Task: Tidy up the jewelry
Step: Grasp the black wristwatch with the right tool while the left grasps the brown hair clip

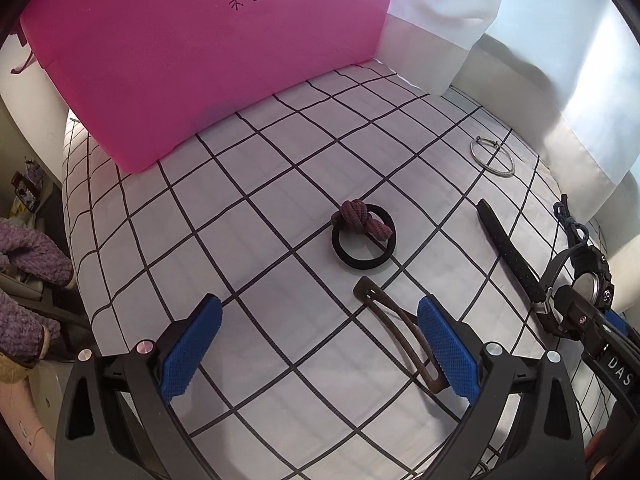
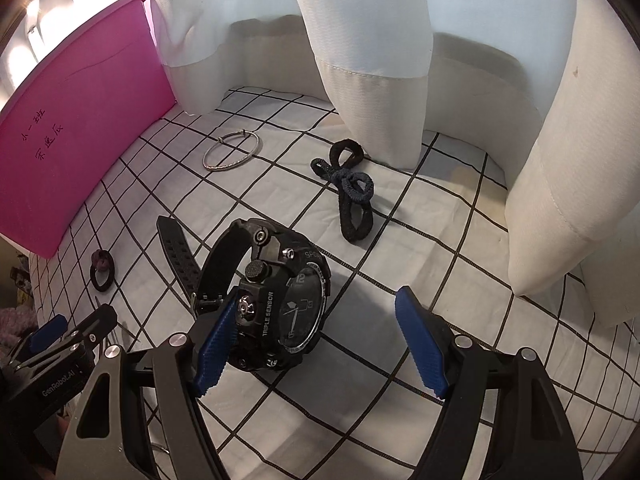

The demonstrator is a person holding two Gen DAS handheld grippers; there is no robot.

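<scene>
My left gripper [image 1: 320, 346] is open above the checked cloth [image 1: 260, 184], with nothing between its blue pads. A brown hair clip [image 1: 394, 326] lies just beside its right finger. Farther ahead lies a black hair tie with a purple knot [image 1: 362, 236], and a silver bangle [image 1: 492, 158] is at the far right. A black sport watch [image 2: 280, 300] stands on its side between the fingers of my right gripper [image 2: 320, 346], which is open. The left pad [image 2: 214, 344] is at the watch case, the right pad is well apart from it. The watch [image 1: 588, 280] also shows at the right edge of the left wrist view.
A pink folder [image 1: 200, 60] leans at the back left. White curtain folds [image 2: 368, 60] hang down onto the cloth behind and to the right. Dark hair ties [image 2: 348, 188] lie tangled near the curtain, the bangle [image 2: 232, 154] left of them. The left gripper's body [image 2: 60, 336] is close at the lower left.
</scene>
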